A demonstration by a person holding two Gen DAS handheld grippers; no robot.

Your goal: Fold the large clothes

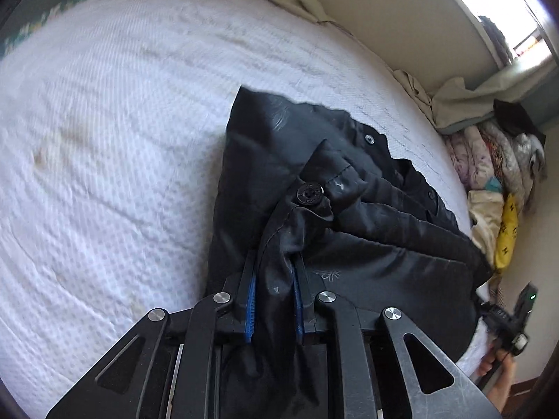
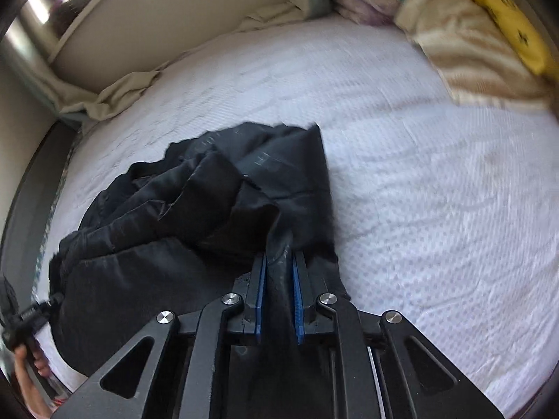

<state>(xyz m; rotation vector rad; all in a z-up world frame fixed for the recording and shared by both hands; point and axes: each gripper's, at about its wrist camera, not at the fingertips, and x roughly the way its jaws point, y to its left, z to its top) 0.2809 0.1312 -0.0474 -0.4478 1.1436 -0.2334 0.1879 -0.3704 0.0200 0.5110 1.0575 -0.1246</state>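
A black jacket (image 1: 349, 209) with snap buttons lies bunched on the white mattress (image 1: 104, 139). My left gripper (image 1: 274, 265) is shut on a fold of the jacket near a snap button (image 1: 309, 192), with fabric pinched between its blue pads (image 1: 251, 300). In the right wrist view the jacket (image 2: 174, 216) lies crumpled to the left, and my right gripper (image 2: 281, 258) is shut on another edge of it, fabric between the blue pads (image 2: 298, 300). Each view shows the other hand and its gripper at the frame's edge.
A pile of folded clothes and bedding (image 1: 496, 174) sits at the bed's end, with a yellow piece (image 2: 503, 21) and a striped beige blanket (image 2: 471, 59). A beige sheet (image 2: 115, 94) is bunched against the wall. A window (image 1: 496, 7) is above.
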